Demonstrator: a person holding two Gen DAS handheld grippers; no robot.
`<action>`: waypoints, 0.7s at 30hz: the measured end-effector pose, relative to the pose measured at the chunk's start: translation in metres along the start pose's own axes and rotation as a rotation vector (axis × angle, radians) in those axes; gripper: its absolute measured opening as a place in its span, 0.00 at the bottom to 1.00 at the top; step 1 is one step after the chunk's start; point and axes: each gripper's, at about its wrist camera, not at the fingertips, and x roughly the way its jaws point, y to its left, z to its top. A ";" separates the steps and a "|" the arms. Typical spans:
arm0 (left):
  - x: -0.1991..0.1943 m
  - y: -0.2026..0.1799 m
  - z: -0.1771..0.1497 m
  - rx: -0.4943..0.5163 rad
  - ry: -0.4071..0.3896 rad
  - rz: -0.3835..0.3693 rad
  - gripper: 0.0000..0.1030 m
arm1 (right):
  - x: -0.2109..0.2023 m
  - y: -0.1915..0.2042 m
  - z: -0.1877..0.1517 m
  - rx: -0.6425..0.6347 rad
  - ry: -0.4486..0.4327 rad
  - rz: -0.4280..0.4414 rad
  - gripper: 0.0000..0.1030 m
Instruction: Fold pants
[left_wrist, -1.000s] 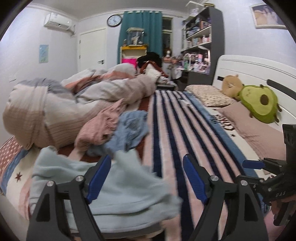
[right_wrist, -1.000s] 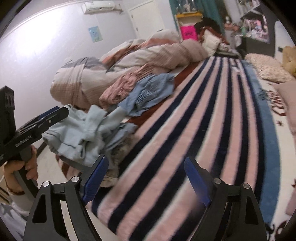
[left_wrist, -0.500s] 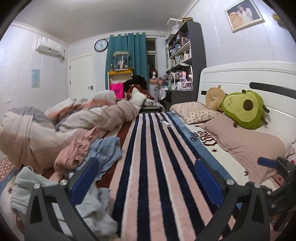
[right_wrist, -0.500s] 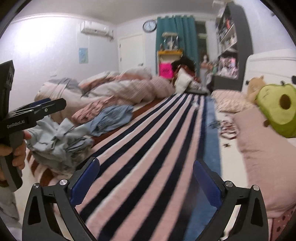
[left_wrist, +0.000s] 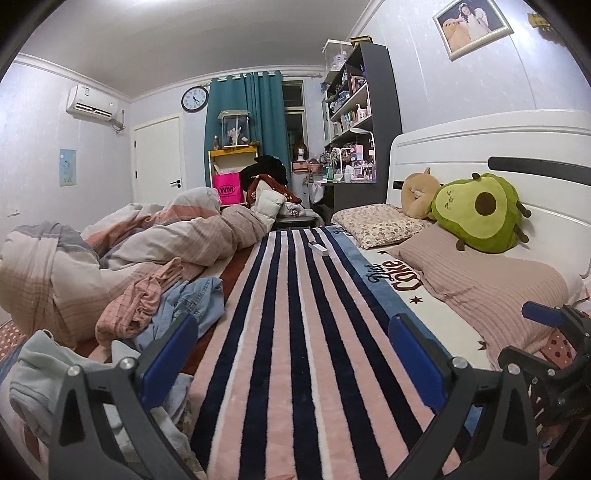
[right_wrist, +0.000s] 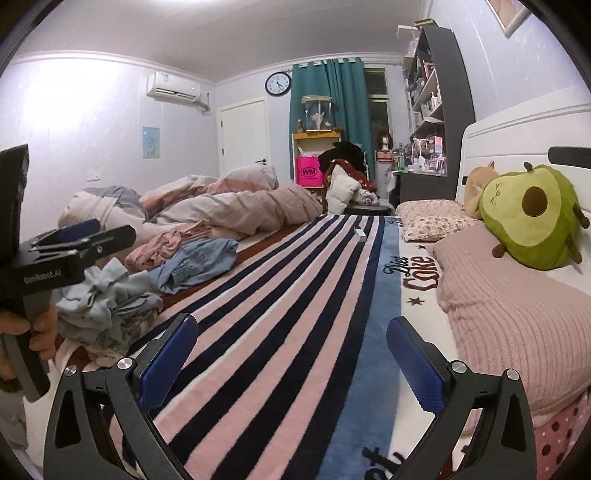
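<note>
A crumpled pale blue garment (left_wrist: 40, 369) lies in a heap at the near left edge of the bed; it also shows in the right wrist view (right_wrist: 103, 299). Behind it lie blue denim pants (left_wrist: 188, 299) (right_wrist: 195, 258) and a pink checked garment (left_wrist: 136, 302) (right_wrist: 166, 243). My left gripper (left_wrist: 291, 354) is open and empty above the striped blanket (left_wrist: 295, 295), right of the pale blue heap. My right gripper (right_wrist: 291, 358) is open and empty above the blanket (right_wrist: 280, 314). The left gripper shows from the side in the right wrist view (right_wrist: 79, 236).
A bunched striped duvet (left_wrist: 110, 243) fills the bed's left side. Pillows (left_wrist: 487, 291) and a green avocado plush (left_wrist: 476, 210) lie along the white headboard on the right. A small white box (left_wrist: 319, 249) rests far up the blanket. Shelves and a cluttered desk stand beyond the bed.
Both grippers have lifted and tilted up from the pale blue garment to look level across the bed. The garment lies dropped in a heap at the left. Both stay open.
</note>
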 end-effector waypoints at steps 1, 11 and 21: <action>0.001 -0.002 0.000 0.002 0.001 0.000 0.99 | -0.001 0.000 0.000 0.000 -0.003 0.000 0.99; 0.006 -0.007 -0.002 0.004 0.012 -0.007 0.99 | -0.004 -0.004 -0.001 0.010 -0.011 -0.008 0.99; 0.003 -0.011 -0.003 0.002 0.009 -0.016 0.99 | -0.007 -0.009 -0.001 0.022 -0.021 -0.009 0.99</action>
